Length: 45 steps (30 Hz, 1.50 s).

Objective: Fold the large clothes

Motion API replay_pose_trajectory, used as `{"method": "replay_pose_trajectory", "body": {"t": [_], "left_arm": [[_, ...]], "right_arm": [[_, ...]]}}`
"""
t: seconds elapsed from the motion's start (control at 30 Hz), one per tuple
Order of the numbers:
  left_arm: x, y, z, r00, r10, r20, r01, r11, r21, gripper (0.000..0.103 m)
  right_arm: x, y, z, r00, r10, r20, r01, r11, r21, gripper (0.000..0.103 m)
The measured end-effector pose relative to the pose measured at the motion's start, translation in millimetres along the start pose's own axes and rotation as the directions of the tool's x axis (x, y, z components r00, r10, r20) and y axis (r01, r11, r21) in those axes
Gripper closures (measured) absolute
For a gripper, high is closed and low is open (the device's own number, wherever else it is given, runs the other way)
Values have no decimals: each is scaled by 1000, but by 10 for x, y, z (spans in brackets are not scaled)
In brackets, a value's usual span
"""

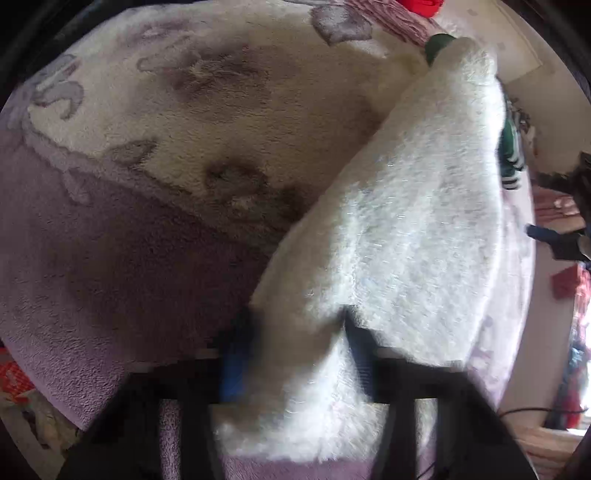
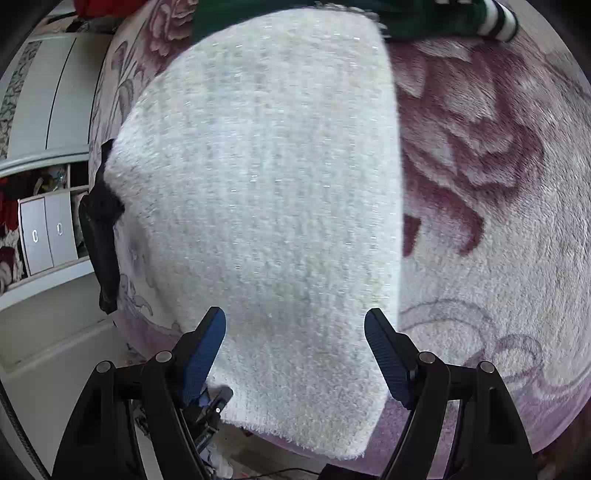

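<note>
A fluffy white garment [image 2: 266,192] lies on a floral plush blanket [image 2: 480,229]. In the left wrist view my left gripper [image 1: 295,332] is shut on an edge of the white garment [image 1: 399,221], which drapes over both fingers and rises to the upper right. In the right wrist view my right gripper [image 2: 295,332] is open just above the near edge of the garment, with its blue fingers [image 2: 207,343] on either side and nothing between them. The left gripper shows as a dark shape at the garment's left edge [image 2: 101,229].
A green garment with white stripes [image 2: 424,18] lies at the far edge of the blanket. White cabinets and drawers [image 2: 40,236] stand to the left. Something red [image 1: 424,7] lies beyond the blanket. The lilac blanket border [image 1: 92,277] hangs at the bed's near edge.
</note>
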<state>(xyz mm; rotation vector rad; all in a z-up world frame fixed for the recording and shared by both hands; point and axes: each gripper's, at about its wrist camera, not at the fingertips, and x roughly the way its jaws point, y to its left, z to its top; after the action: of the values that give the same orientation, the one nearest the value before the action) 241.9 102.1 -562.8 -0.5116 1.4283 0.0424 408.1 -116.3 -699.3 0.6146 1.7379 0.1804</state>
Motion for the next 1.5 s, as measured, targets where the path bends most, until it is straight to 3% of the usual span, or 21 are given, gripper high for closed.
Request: {"method": "replay_pose_trajectory", "body": {"t": [0.17, 0.3, 0.4, 0.47, 0.5, 0.6, 0.7, 0.83, 0.93, 0.97, 1.0, 1.03, 1.07, 1.1, 1.13, 1.17, 1.27, 1.4, 1.5], "left_arm": [[-161, 110, -259, 998, -49, 41, 53, 994, -100, 96], [-190, 46, -303, 998, -19, 55, 24, 995, -94, 96], [-175, 123, -234, 998, -2, 63, 7, 996, -91, 96], [-184, 106, -237, 997, 9, 72, -3, 997, -81, 96], [-195, 80, -242, 996, 18, 82, -13, 997, -71, 96], [-301, 171, -253, 995, 22, 99, -15, 997, -77, 96], [-242, 270, -369, 996, 24, 83, -16, 995, -103, 96], [-124, 415, -375, 999, -13, 35, 17, 993, -117, 95], [-234, 518, -311, 992, -122, 10, 122, 979, -160, 88], [-286, 557, -304, 986, -169, 2, 167, 970, -177, 86], [-347, 597, -303, 981, -194, -3, 190, 962, -194, 83], [-398, 630, -308, 979, -206, -3, 201, 957, -207, 80], [-458, 680, -319, 972, -234, -3, 228, 948, -222, 79], [-494, 735, -333, 967, -255, -7, 246, 939, -239, 73], [-530, 783, -354, 965, -263, -10, 252, 934, -254, 63], [-558, 837, -376, 965, -264, -9, 252, 929, -270, 59], [-545, 906, -391, 963, -268, -23, 250, 923, -292, 58], [-386, 834, -343, 961, -272, -50, 253, 939, -235, 56], [-103, 781, -205, 958, -273, -87, 252, 946, -203, 51]], "right_arm": [[-48, -90, 163, 999, 41, 30, -41, 999, 10, 23], [23, 505, 500, 990, 140, 9, -140, 988, -69, 23], [354, 1156, 740, 996, 92, -14, -93, 987, -134, 24], [668, 1459, 939, 1000, -3, -23, 0, 990, -138, 56], [819, 1551, 1016, 998, -65, -11, 63, 990, -122, 89], [970, 1642, 1100, 987, -161, -5, 159, 981, -109, 94], [1048, 2124, 963, 988, -152, 30, 155, 954, -255, 96], [1472, 2182, 976, 974, -221, -49, 195, 930, -313, 97], [1159, 1979, 884, 988, -126, -90, 96, 954, -285, 96], [1023, 1882, 823, 989, -72, -129, 35, 963, -268, 96], [870, 1754, 731, 985, -7, -173, -37, 968, -247, 85], [726, 1631, 625, 979, 44, -198, -91, 968, -235, 57], [566, 1486, 483, 975, 84, -207, -131, 965, -228, 40], [406, 1314, 311, 974, 105, -199, -150, 962, -227, 16], [299, 1136, 163, 976, 104, -192, -147, 963, -227, 14], [218, 921, -21, 976, 91, -197, -133, 968, -212, 14], [226, 266, -602, 969, 72, -236, -99, 990, -103, 14], [544, -488, -1336, 956, 89, -279, -86, 996, 23, 14], [915, -802, -1675, 959, 106, -261, -91, 993, 68, 14]]}}
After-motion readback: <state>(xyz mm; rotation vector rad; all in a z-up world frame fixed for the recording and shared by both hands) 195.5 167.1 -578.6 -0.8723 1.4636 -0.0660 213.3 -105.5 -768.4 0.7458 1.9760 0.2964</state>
